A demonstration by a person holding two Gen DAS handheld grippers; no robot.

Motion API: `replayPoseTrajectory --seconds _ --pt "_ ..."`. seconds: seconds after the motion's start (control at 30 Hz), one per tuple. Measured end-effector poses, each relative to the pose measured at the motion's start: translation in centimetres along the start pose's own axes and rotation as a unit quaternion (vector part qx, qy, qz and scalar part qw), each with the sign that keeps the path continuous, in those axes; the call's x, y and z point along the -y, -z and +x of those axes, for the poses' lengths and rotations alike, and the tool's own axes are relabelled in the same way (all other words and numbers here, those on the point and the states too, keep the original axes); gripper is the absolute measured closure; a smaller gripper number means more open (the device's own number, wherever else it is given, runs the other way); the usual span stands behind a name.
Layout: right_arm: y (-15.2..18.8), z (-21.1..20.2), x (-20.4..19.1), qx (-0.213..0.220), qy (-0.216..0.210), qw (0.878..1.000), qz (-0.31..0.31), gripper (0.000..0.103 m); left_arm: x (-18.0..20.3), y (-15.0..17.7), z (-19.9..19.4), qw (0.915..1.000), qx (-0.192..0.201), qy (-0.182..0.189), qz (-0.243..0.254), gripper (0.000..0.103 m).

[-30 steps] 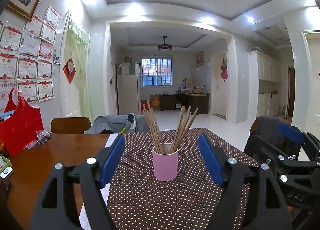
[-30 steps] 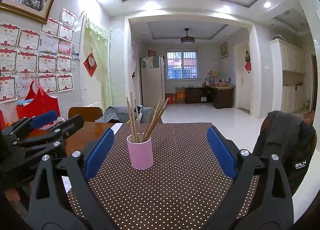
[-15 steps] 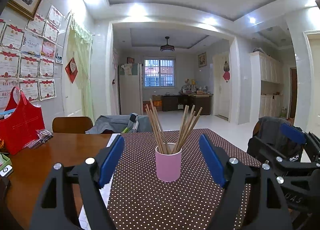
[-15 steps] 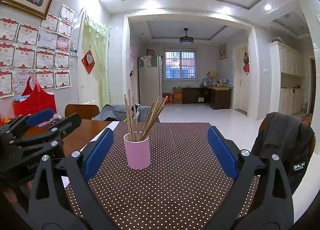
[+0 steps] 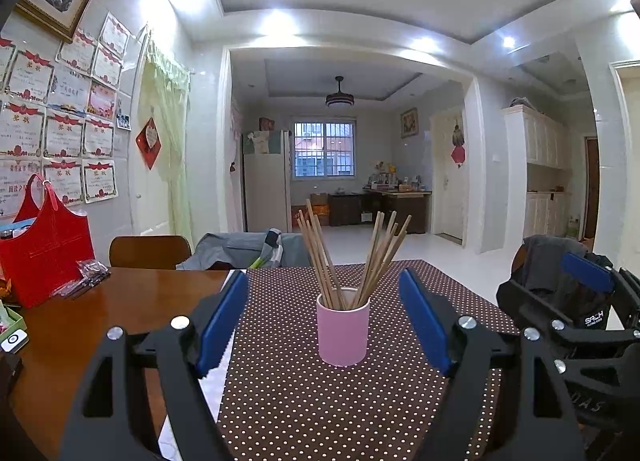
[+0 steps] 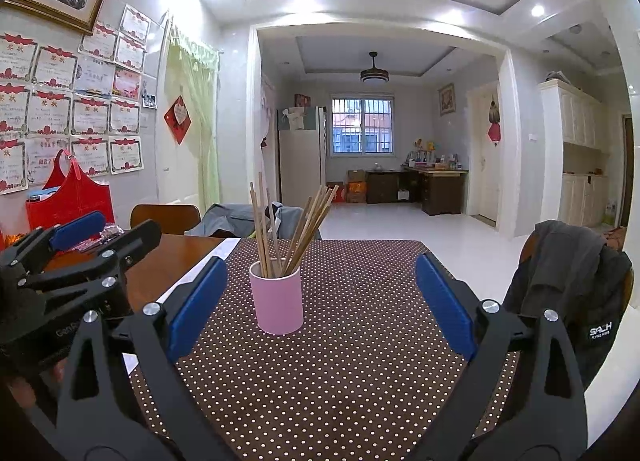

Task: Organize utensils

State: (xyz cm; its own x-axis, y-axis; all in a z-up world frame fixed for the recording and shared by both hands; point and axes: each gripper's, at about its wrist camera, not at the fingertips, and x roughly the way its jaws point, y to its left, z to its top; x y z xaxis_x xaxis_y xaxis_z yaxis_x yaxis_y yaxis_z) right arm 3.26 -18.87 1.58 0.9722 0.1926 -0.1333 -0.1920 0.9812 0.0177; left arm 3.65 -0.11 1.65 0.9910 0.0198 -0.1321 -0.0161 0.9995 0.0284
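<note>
A pink cup (image 5: pixel 343 331) (image 6: pixel 277 299) stands upright on a brown dotted cloth (image 5: pixel 320 401) (image 6: pixel 352 361). Several wooden chopsticks (image 5: pixel 352 257) (image 6: pixel 288 229) stick out of it and fan apart. My left gripper (image 5: pixel 324 285) is open, a little short of the cup, which shows between its blue pads. My right gripper (image 6: pixel 320 273) is open too and holds nothing; the cup sits left of centre between its fingers. In the right wrist view the left gripper (image 6: pixel 86 237) shows at the left edge, and in the left wrist view the right gripper (image 5: pixel 588 269) shows at the right edge.
A wooden table (image 5: pixel 100 325) extends left of the cloth, with a red bag (image 5: pixel 44 253) and small packets by the wall. A chair (image 5: pixel 150 253) stands at the far side. A dark jacket (image 6: pixel 568 285) hangs on a chair at the right.
Both grippers have lifted and tilted up slightly, so the cup sits lower in each view. The jaws stay open and the cup has not moved.
</note>
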Motion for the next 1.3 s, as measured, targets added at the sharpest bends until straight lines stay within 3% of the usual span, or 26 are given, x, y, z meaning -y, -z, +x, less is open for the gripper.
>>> replayPoseTrajectory --seconds 1.3 --pt "0.72 0.52 0.25 -0.014 -0.001 1.000 0.007 0.010 0.00 0.53 0.18 1.0000 -0.002 -0.003 0.003 0.027"
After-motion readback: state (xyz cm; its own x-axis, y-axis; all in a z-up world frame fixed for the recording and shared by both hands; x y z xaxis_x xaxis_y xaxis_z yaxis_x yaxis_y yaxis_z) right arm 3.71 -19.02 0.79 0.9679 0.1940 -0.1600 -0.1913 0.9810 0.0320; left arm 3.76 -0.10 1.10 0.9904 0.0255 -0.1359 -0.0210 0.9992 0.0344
